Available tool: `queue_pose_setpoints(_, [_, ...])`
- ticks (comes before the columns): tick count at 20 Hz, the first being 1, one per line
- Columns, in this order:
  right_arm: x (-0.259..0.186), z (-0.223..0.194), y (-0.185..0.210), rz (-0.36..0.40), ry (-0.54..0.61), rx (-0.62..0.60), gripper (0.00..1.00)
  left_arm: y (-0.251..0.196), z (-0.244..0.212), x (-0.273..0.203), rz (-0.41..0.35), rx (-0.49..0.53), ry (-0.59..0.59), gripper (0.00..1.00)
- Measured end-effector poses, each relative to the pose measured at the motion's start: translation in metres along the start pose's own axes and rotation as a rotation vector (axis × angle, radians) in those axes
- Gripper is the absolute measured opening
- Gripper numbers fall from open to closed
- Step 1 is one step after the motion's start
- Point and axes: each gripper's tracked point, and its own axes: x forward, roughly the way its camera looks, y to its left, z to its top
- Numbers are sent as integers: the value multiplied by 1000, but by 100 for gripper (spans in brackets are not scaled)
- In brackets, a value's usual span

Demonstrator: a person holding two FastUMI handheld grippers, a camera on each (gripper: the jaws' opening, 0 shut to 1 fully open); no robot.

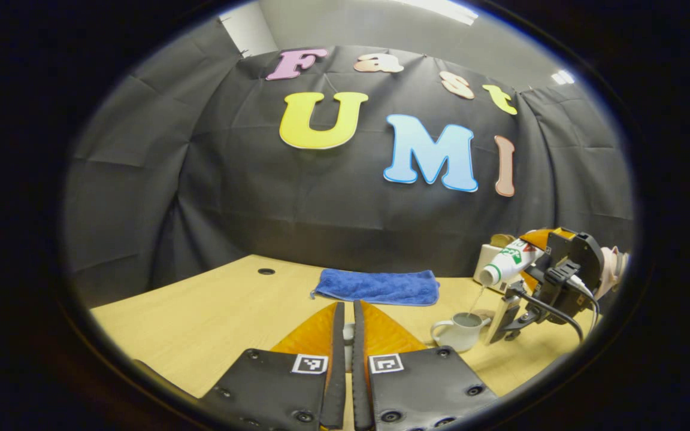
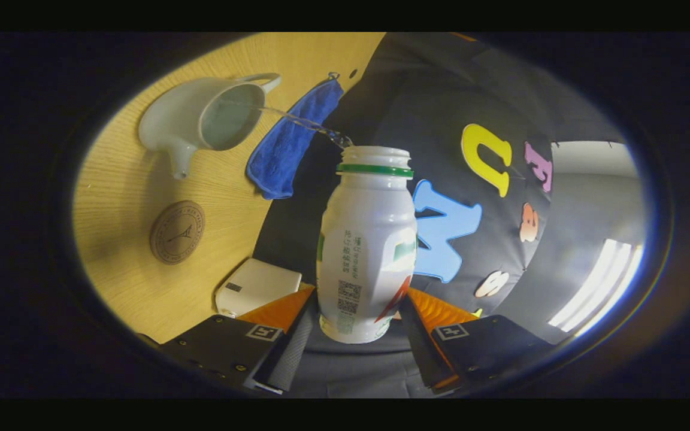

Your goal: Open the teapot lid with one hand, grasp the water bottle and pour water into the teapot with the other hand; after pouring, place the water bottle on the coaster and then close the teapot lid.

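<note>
Table [image 1: 213, 311]: light wood-grain top w/ a dark round hole near its far edge.

Towel [image 1: 378, 286]: blue, folded flat on the table toward the back, long axis running left-right in the left gripper view. In the right gripper view it lies just past the teapot.

Bottle [image 2: 368, 245]: white plastic, rounded shoulders, green ring under a threaded neck, cap off, printed label on the body. Held by the right gripper [image 2: 354, 326], a finger on each side of its lower body, both pressing. In the left gripper view the bottle [image 1: 510, 262] is tipped, long axis slanting, mouth pointing down-left over the teapot; thin stream of water runs from mouth into the pot. Bottle is in the air, above & right of the teapot.

Teapot [image 2: 207, 120]: white, squat, lid off, wide round opening w/ water inside. Spout and loop handle sit on opposite sides. In the left gripper view it stands upright on the table, handle toward the left, just left of the right gripper [image 1: 504, 317].

Box [image 2: 258, 286]: white, rounded corners, on the table close to the right gripper.

Coaster [image 2: 177, 232]: round, brown, printed design, flat on the table beside the teapot, on its spout side, apart from it.

Left gripper [image 1: 348, 335]: fingers nearly together, narrow gap; a small pale thing sits between them, cannot tell what it is or whether it's pinched.
</note>
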Motion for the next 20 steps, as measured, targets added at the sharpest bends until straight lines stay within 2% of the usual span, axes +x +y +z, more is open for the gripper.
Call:
queue_pose_setpoints(7, [0, -2, -4, -31, -5, -30, 77, -1, -3, 2, -1, 1, 7, 15])
queue_pose_setpoints(8, [-1, -2, -4, -33, -6, -34, 77, -1, -4, 1, -1, 1, 7, 11])
queue_pose_setpoints(9, [0, -3, -5, -37, -7, -37, 77, -1, -3, 1, -1, 1, 9, 15])
queue_pose_setpoints(20, [-1, -1, -7, -34, -23, -59, 77, -2, -5, 1, -4, 2, 19, 15])
